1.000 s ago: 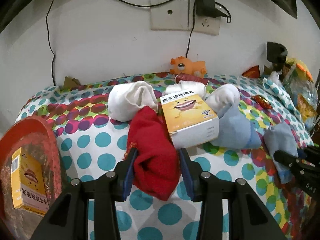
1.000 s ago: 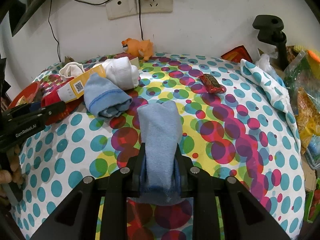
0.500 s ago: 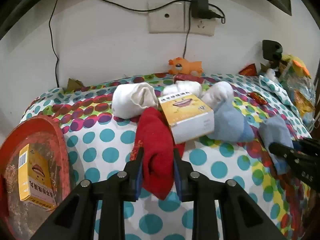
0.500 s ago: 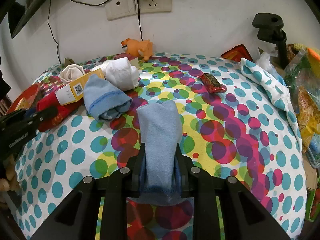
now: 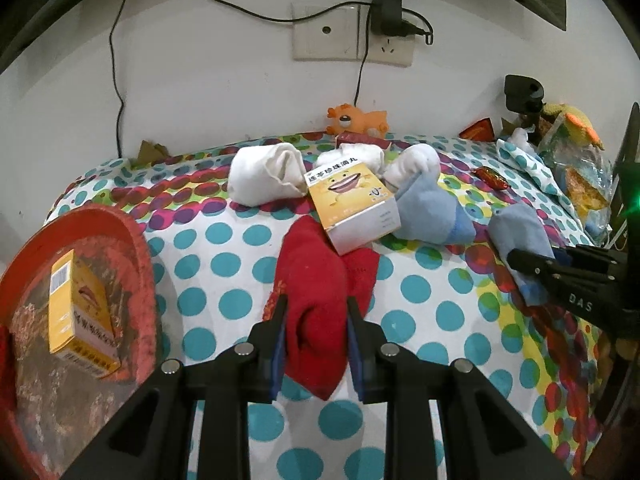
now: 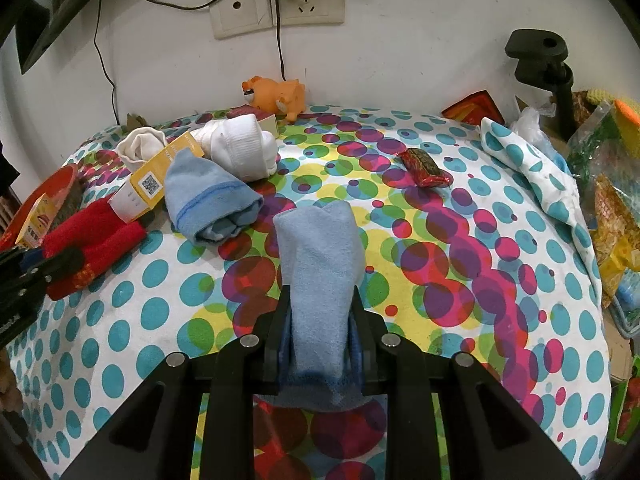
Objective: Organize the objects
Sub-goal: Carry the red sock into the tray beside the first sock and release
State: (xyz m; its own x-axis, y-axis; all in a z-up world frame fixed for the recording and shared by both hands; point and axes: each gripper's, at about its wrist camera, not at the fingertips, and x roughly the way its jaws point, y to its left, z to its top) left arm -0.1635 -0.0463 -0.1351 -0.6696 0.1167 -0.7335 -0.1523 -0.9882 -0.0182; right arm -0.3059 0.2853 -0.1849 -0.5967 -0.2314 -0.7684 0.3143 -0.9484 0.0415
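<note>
red sock (image 5: 316, 312) seemingly between left tongs (image 5: 316, 330)

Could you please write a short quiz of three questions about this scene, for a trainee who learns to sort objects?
1. True or false: the left gripper is shut on the red sock.
2. What does the right gripper hold? A) a white sock B) a light blue sock C) a candy wrapper
3. What lies in the red tray in the left wrist view?

Key
1. True; its pads press the sock's sides.
2. B, the light blue sock.
3. A yellow box; a second yellow box rests on the red sock, out on the dotted cloth.
</note>
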